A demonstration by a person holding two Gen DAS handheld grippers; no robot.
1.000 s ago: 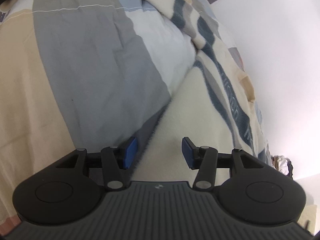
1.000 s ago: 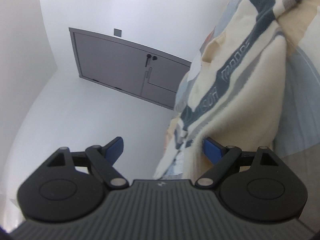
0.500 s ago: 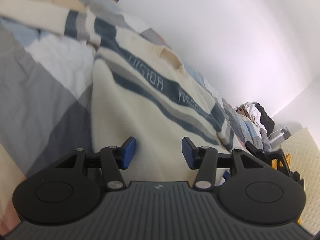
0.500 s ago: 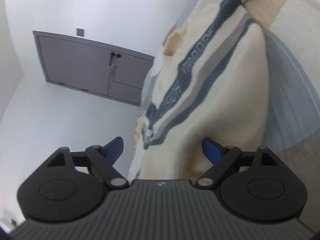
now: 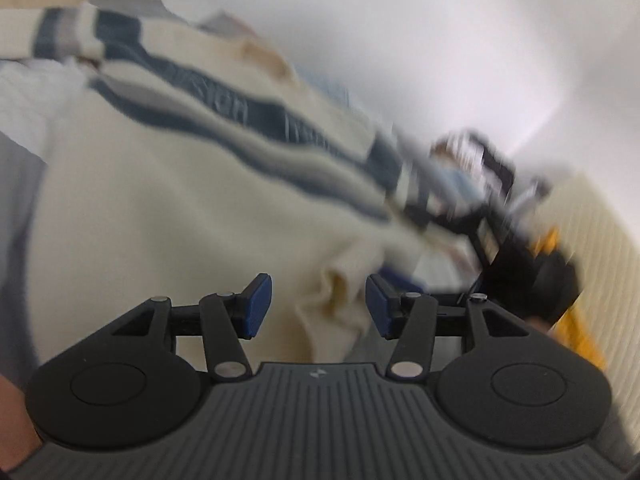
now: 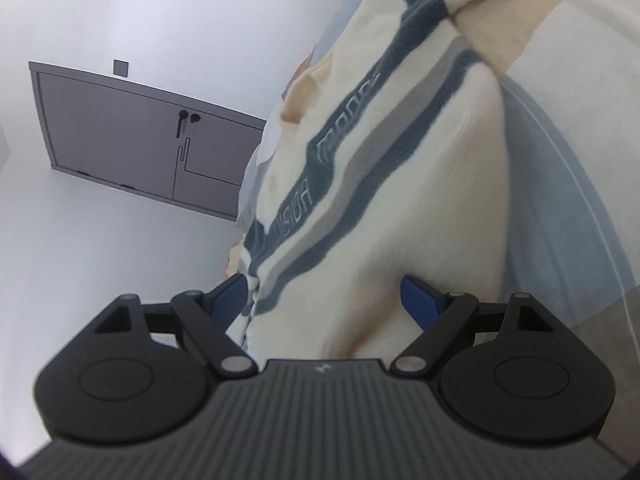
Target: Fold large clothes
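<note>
Across the bed (image 6: 560, 208), the cream sweater (image 6: 420, 208) with dark and grey stripes is lying spread out, and it is serving as the landmark for everything else. Both tongs are sitting at its near edge. The right gripper (image 6: 324, 300) is standing with its jaws spread wide and cloth bulging up between them; nothing is being pinched. The left gripper (image 5: 320, 304) is also spread, with a bunched ribbed hem lying in the gap, though that view is smearing with motion, so contact is hard to judge.

The main risk, as I judge it, is closing on too much or too little: a thick wad could be catching the bedsheet beneath, while a thin bite of fuzzy knit could be slipping out during the lift, leaving the fold crooked. Uneven grabs would be skewing the stripes.

Beyond the sweater's far side, a grey door (image 6: 132, 136) is showing. Past its right edge, dark clutter (image 5: 500, 208) and something yellow (image 5: 560, 248) are crowding close and could be snagging a swinging sleeve.
</note>
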